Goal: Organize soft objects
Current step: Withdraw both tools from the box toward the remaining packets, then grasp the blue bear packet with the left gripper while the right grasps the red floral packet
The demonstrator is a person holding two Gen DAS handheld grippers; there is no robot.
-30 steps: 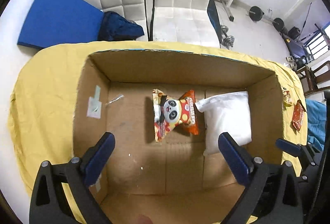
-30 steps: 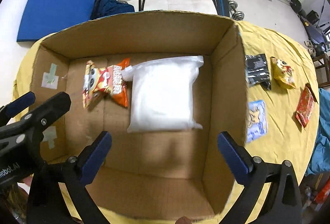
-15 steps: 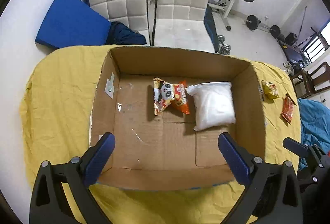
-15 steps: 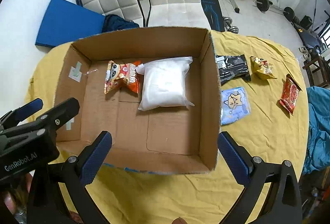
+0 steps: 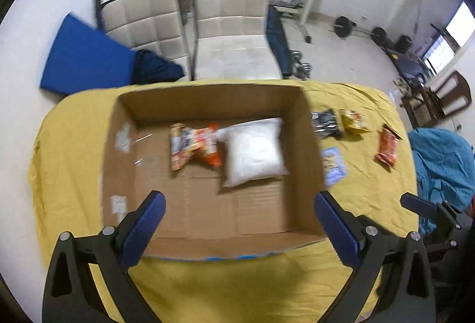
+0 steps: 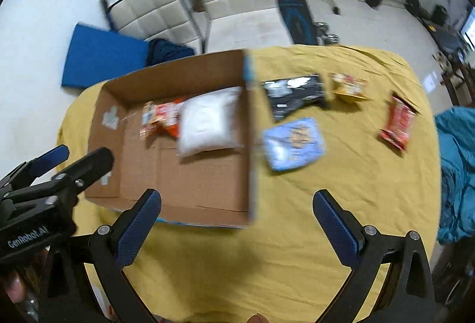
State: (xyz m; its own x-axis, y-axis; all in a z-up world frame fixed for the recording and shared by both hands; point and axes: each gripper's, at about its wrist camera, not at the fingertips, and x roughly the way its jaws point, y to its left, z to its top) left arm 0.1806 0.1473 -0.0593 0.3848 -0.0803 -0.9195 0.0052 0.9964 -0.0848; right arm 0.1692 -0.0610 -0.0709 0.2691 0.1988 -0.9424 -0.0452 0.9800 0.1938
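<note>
Snack packets (image 6: 292,141) motion-blurred, print unreadable, teal cloth (image 6: 457,174) cut by edge

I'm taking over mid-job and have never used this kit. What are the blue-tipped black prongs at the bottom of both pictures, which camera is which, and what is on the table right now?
The prongs are the two fingers of a hand-held gripper; a person carries one in each hand, with a wide-angle camera looking along the fingers. One picture comes from the left gripper, the other from the right gripper. Both are open and hold nothing.

On the yellow tablecloth stands an open cardboard box with a white bag and an orange snack packet inside. Outside it, on the right-hand side, lie a black packet, a light blue packet, a yellow packet and a red packet.
</note>
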